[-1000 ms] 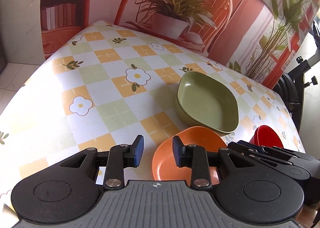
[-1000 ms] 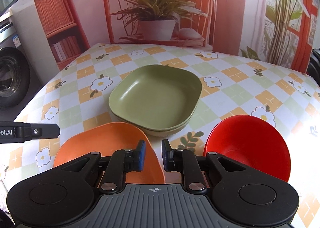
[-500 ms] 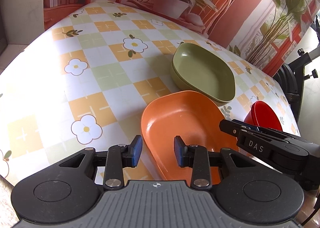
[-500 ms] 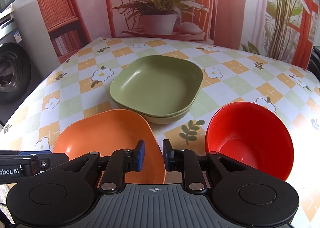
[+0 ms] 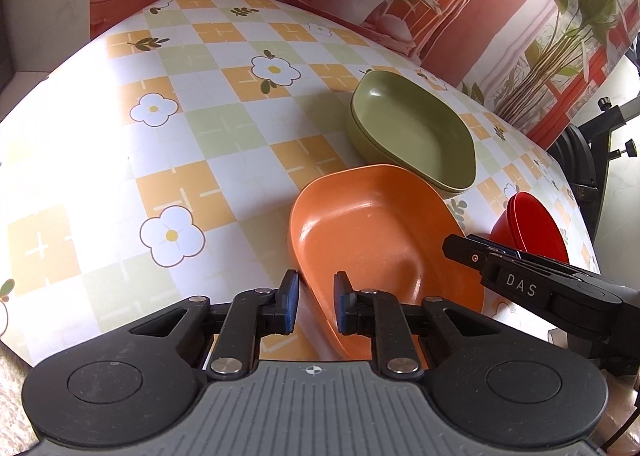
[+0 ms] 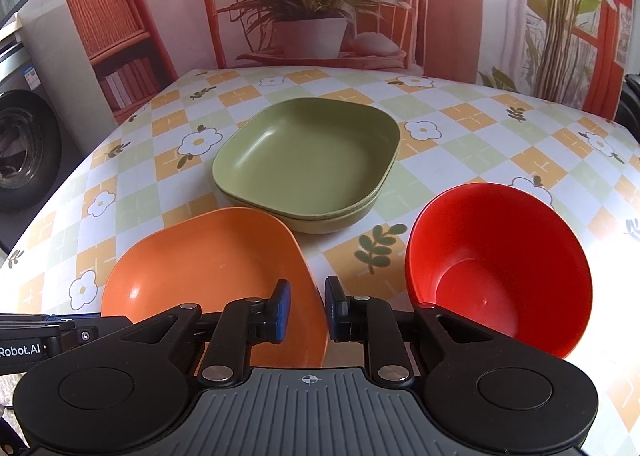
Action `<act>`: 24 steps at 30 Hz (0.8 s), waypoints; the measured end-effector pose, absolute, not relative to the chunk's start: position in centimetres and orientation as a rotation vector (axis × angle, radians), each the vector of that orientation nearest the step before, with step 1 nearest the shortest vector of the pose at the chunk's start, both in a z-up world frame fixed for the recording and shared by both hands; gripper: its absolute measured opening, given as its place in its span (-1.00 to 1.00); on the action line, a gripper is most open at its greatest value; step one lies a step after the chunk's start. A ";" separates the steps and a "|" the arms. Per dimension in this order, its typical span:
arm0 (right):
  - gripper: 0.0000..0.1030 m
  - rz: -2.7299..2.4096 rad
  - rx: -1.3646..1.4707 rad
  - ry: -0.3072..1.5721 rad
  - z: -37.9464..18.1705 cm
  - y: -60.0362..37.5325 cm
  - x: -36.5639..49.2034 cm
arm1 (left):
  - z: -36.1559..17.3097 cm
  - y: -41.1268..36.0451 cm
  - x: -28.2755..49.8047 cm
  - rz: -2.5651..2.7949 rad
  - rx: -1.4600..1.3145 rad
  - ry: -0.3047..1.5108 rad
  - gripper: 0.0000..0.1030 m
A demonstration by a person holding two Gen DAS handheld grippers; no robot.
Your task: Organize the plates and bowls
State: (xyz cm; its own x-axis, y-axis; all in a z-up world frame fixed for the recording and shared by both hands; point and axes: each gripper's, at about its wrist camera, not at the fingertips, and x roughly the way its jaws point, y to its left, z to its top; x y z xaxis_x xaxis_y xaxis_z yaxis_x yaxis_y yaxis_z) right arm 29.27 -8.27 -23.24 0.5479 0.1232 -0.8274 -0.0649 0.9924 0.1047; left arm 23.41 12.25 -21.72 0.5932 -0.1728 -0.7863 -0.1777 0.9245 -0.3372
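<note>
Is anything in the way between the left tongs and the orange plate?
Nothing visible. The left tongs, open, sit right at the near rim of the orange plate; the rim lies between the fingers with only tablecloth alongside.

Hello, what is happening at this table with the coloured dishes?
A person with a gripper in each hand is sorting dishes. The left gripper is open, its fingers on either side of the near rim of the orange plate, not yet closed. The right gripper is open and holds nothing, between the orange plate and the red bowl. Behind them, green plates sit stacked on the checked tablecloth.
</note>
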 end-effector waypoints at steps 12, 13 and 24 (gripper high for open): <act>-0.84 0.140 0.072 0.999 -23.1 -8.1 28.7 | -21.3 12.8 23.5 0.052 -0.407 0.914 -0.62; -0.84 0.141 0.075 0.999 -23.2 -8.1 28.7 | -21.4 12.8 23.5 0.052 -0.410 0.916 -0.62; -0.84 0.133 0.068 0.997 -23.2 -8.2 28.6 | -21.6 12.8 23.4 0.050 -0.408 0.924 -0.66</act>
